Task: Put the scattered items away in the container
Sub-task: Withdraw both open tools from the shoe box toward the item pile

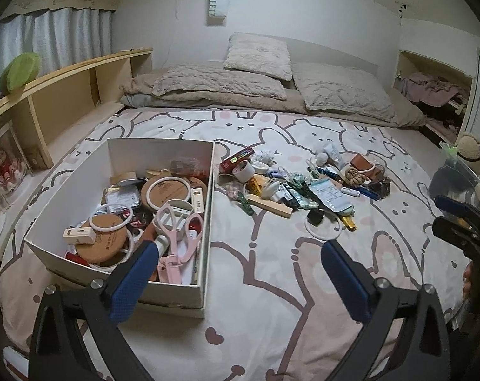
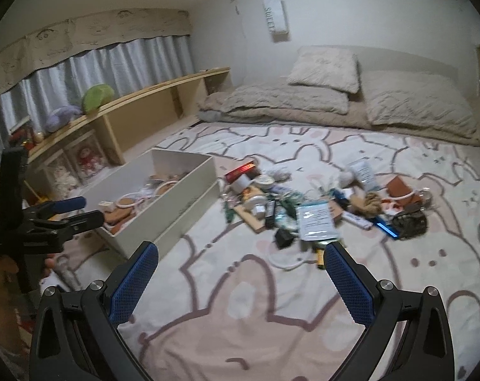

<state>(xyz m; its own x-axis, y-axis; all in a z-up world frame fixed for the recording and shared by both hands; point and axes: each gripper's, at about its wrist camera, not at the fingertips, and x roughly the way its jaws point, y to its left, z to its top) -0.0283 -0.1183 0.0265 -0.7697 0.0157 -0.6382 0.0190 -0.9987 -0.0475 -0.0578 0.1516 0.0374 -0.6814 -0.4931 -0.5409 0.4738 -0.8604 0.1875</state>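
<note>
A white cardboard box (image 1: 179,295) stands on the bed at the left, holding cork coasters, white rings and a pink tool. It also shows in the right wrist view (image 2: 183,219). A pile of scattered small items (image 1: 303,187) lies on the bunny-print sheet right of the box: a wooden block (image 1: 270,206), a white ring (image 1: 322,227), a printed pouch (image 1: 330,195), tape rolls, a rope knot. The pile also shows in the right wrist view (image 2: 316,212). My left gripper (image 1: 240,254) is open and empty by the box's near right corner. My right gripper (image 2: 240,257) is open and empty, short of the pile.
Grey pillows (image 1: 256,73) and a folded duvet lie at the head of the bed. A wooden shelf (image 1: 65,95) with plush toys runs along the left side. The right gripper (image 1: 462,219) shows at the right edge of the left wrist view.
</note>
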